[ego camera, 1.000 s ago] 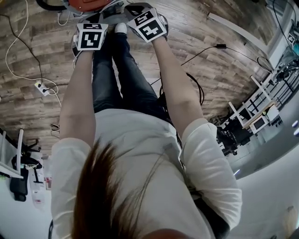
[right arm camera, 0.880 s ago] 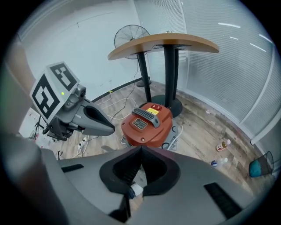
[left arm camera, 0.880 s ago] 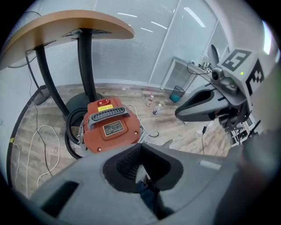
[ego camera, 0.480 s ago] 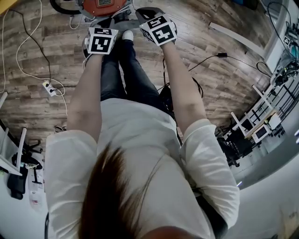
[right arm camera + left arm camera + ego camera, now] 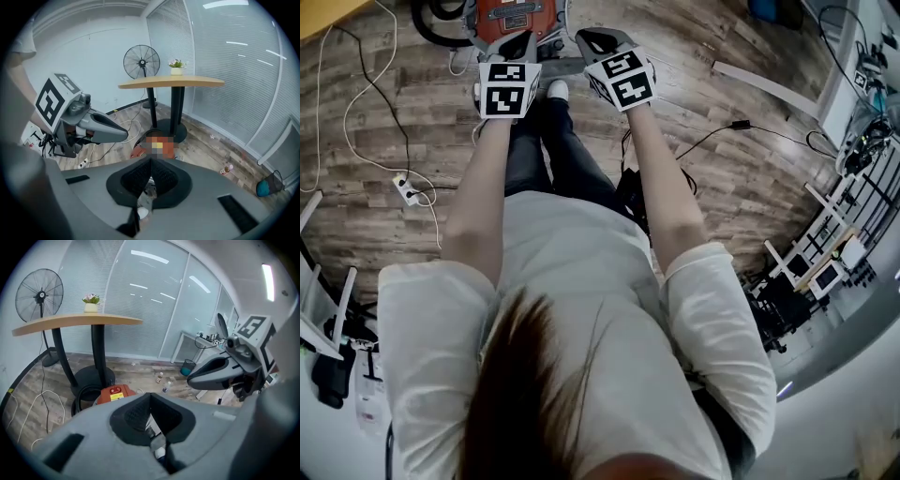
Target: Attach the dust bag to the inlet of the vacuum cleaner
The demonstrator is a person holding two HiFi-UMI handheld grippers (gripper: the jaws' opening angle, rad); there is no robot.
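The vacuum cleaner is an orange-red body on the wooden floor at the top of the head view, just beyond the person's white shoe. It also shows low in the left gripper view as the vacuum cleaner and partly under a mosaic patch as the vacuum cleaner. My left gripper and right gripper hang side by side above it, both shut and empty. Each sees the other: right gripper, left gripper. No dust bag shows in any view.
A round wooden table on a black pedestal carries a small plant pot, with a standing fan behind. A black hose coils by the vacuum. A white cable and power strip lie left. Small bottles and a teal bin stand near the glass wall.
Both grippers have risen together, still shut and side by side. The head view has shifted so more of the vacuum cleaner shows at the top.
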